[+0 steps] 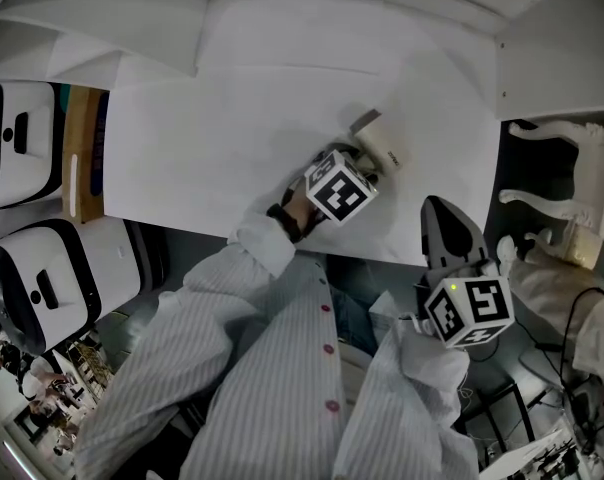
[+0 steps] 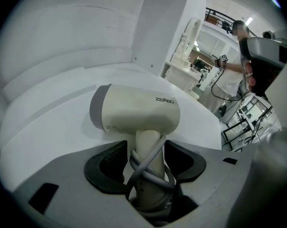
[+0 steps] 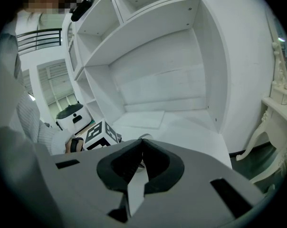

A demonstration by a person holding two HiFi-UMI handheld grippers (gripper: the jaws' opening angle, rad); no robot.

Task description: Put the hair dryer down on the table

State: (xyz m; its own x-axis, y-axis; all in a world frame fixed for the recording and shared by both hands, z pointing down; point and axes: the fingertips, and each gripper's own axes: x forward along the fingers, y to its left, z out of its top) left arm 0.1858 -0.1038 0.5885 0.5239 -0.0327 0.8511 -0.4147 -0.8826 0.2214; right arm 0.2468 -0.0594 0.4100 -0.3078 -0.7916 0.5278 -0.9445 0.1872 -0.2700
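A cream hair dryer (image 1: 384, 140) with a grey rear end lies on the white table (image 1: 212, 138), near its front right part. In the left gripper view, the hair dryer (image 2: 134, 110) points left, and its handle, wrapped in grey cord, stands between the jaws. My left gripper (image 2: 146, 148) is open: the dark pads sit on either side of the handle with small gaps. In the head view, the left gripper (image 1: 370, 164) reaches the dryer from the front. My right gripper (image 1: 439, 210) hovers at the table's front edge, shut and empty, with its tips touching (image 3: 142, 144).
Two white machines with black panels (image 1: 17, 143) (image 1: 42, 278) stand left of the table, with a wood-edged box (image 1: 82, 153) between them and it. A white shelf wall (image 1: 552, 48) and an ornate white side table (image 1: 562, 183) stand to the right. Shelves (image 3: 148, 27) rise behind the table.
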